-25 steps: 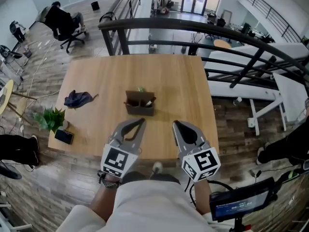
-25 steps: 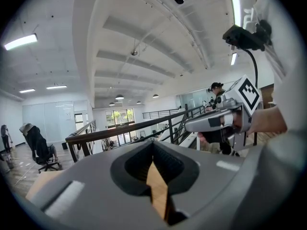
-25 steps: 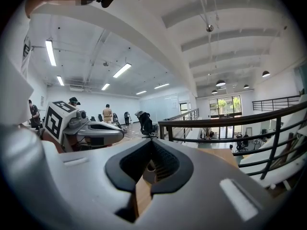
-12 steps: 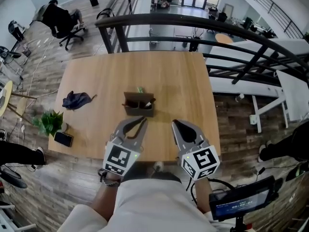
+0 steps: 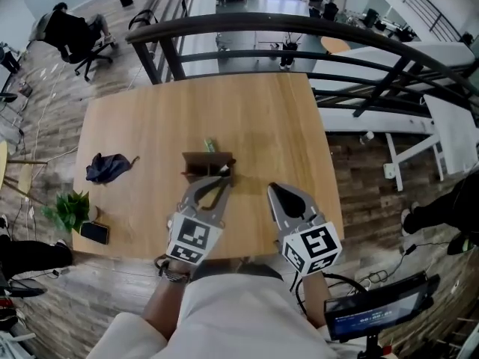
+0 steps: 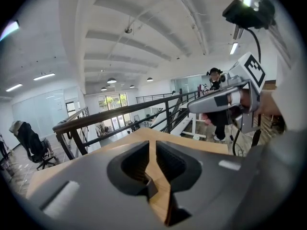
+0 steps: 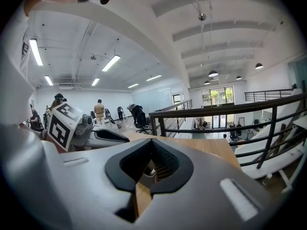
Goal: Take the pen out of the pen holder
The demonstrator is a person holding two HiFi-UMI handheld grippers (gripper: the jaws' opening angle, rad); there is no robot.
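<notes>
Found pen holder (image 5: pixel 206 167) near the middle of the wooden table (image 5: pixel 150 111): brown, open-topped. Spotted the pen (image 5: pixel 209 146), green, standing in it with its top showing over the far rim, not yet out. Also saw something pale at the holder's right end, too small to identify.

Saw left gripper (image 5: pixel 221 181) with its tips right at the holder's near rim; couldn't tell whether touching or just short. Read its jaws as a narrow slit apart, bare tabletop showing through, nothing gripped.

Saw right gripper (image 5: pixel 275 191) just right of the holder, apart from it, over bare wood. Read its jaws as closed tip to tip, nothing between them.

Noted a dark blue cloth (image 5: pixel 108 167) left of the holder, well apart. Noted a small green plant (image 5: pixel 69 209) and a dark phone (image 5: pixel 94 232) by the near left corner, and a dark railing (image 5: pixel 299 32) past the far table edge.
</notes>
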